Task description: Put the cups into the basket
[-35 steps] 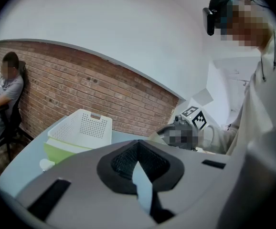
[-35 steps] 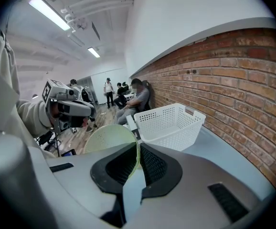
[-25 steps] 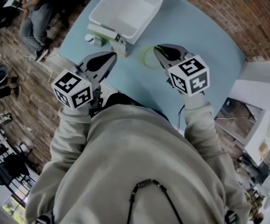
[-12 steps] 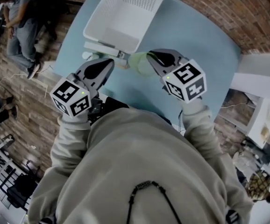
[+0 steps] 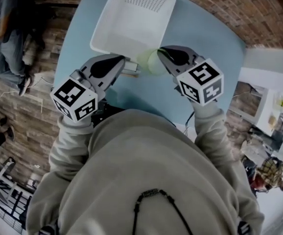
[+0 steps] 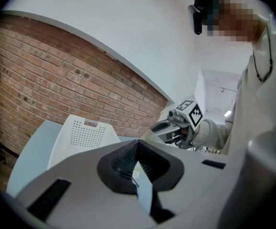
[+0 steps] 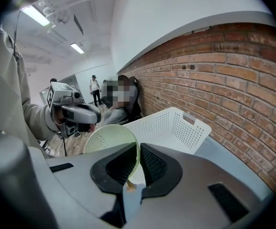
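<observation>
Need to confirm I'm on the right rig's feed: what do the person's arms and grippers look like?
The left gripper and right gripper have smooth light grey shells with black textured pads. Each carries a white cube with black square markers, one on the left and one on the right. Both arms wear loose beige sleeves.

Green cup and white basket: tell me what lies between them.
Nothing. In the head view the green cup, clamped in the right gripper, hangs at the near rim of the white basket, with no object between them.
</observation>
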A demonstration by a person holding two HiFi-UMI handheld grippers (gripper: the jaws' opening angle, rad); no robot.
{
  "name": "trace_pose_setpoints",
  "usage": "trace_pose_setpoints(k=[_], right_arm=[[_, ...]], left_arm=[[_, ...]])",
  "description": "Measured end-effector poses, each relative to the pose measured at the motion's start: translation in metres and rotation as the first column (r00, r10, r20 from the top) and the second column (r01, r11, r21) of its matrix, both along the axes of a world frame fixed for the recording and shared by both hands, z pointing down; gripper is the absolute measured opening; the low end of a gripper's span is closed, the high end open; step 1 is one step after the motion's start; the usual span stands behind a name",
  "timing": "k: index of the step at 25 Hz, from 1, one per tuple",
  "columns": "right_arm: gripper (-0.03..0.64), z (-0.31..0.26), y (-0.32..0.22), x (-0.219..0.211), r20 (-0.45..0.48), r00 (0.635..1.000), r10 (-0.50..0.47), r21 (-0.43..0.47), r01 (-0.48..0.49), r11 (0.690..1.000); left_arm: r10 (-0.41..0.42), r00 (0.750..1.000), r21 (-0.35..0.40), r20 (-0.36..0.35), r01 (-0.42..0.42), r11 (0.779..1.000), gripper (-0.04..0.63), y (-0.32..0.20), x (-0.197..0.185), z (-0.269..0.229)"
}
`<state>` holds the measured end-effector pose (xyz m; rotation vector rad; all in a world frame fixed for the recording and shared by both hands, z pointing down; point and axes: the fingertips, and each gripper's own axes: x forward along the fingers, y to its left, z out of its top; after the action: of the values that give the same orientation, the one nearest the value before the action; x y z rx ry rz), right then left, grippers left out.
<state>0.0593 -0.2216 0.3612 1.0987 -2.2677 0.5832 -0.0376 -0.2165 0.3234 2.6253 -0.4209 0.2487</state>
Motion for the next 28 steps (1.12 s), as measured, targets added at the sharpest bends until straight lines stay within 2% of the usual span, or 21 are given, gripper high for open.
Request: trace_pose_setpoints(k=[2,7,11,28], right_arm=[[0.035,-0.004,-0.005,-0.002,-0.002,1.0,0.018,0.006,-0.018,1.0],[0.035,-0.011,-0.014,-0.002,-0.013,0.999,0.033,0.021,-0.033,0.999],[0.035,-0.015,-0.016,0.003,-0.003,1.0,0.031,0.031,-0.031,0.999],[0.037,-0.007,-0.042,-0.023,-0.011,0.999,-0.036,0.022,0.036,0.999]], left_arm=[[0.022,1.0,0.016,-0.006,-0.022,1.0,-0.003,-0.004,-0.003,0.001],[0.011,0.999,-0.035,-0.035,-0.012,0.999,-0.003,-0.016,-0.006,-0.003],[0.007,0.999,-0.018,-0.041,-0.008,1.0,-0.003,-0.017,0.001,-0.01],[-0.066,0.997,-0.05,-0.046,0.063,0.997,-0.003,-0.03,-0.027,-0.006]])
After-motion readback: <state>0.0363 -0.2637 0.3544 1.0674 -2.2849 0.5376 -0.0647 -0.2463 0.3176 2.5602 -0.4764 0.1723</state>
